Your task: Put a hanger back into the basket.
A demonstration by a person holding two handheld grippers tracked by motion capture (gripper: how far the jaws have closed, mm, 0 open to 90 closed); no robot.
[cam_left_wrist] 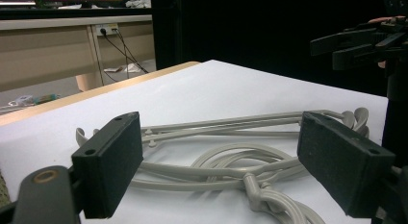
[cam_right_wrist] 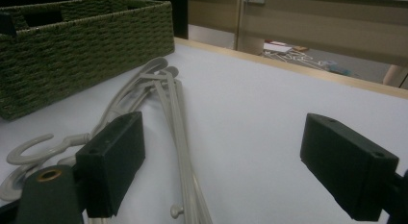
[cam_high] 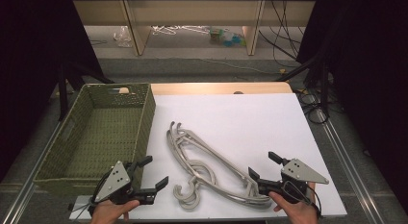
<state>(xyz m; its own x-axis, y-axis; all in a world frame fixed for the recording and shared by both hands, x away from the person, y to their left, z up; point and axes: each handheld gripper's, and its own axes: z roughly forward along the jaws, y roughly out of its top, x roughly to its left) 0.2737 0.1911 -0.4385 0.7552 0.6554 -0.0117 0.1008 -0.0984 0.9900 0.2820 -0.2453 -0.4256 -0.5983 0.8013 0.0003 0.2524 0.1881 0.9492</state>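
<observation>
Closest to the person, both grippers sit low at the near edge of the white table [cam_high: 269,113], one in each hand. The left gripper [cam_high: 153,175] has its jaws spread wide with nothing between them, and the left gripper view looks straight across the pile of hangers [cam_left_wrist: 231,159]. The right gripper [cam_high: 263,166] is just as wide open and empty, sitting right at the near end of that pile.

The grey plastic hangers [cam_high: 207,168] lie tangled in the middle of the table, hooks [cam_high: 185,195] curling toward the near edge and the long arms running away toward the far side. To their left, a bit further back, is the green woven basket [cam_high: 144,113], empty as far as I can tell.

My guess is the job is getting the hangers into the basket. The hooks look interlocked, so grabbing one end and yanking would probably drag the whole lot. I'd pinch a single arm of the top hanger with the right gripper, steady the rest with the left near the hooks, then lift slowly and wiggle it free before swinging over the basket rim.
</observation>
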